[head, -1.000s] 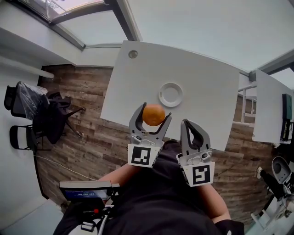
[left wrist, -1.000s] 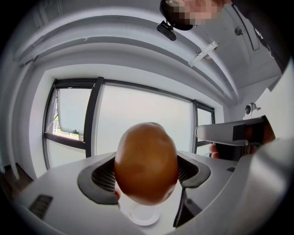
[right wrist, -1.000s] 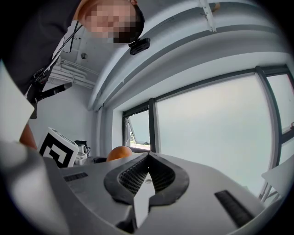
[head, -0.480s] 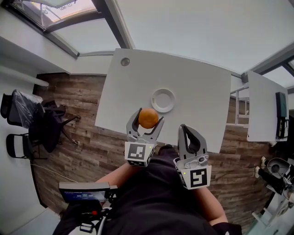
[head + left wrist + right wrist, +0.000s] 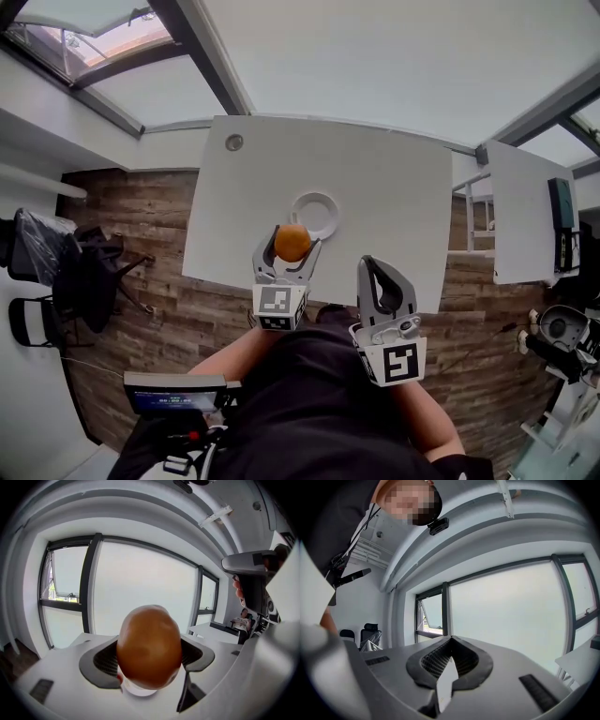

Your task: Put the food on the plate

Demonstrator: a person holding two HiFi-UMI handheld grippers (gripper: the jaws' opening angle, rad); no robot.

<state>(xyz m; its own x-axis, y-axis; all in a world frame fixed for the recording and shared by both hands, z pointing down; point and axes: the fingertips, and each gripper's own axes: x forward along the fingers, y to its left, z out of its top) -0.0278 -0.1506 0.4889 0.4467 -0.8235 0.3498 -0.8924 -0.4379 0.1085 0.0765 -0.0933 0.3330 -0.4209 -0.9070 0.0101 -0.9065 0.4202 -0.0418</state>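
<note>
Carrying orange [image 5: 292,244] to plate [image 5: 323,206]
With left gripper [image 5: 292,236] pinching orange in the air just short of plate, reach over plate's middle, lower close, part jaws gently against rolling; leave right gripper [image 5: 369,266], pressed shut and empty, aside.

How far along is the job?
Done: the orange is grasped in the left tool. In hand: it is held up near the plate, which is empty. Left: set it on the plate and release. The right tool is shut, empty.
</note>
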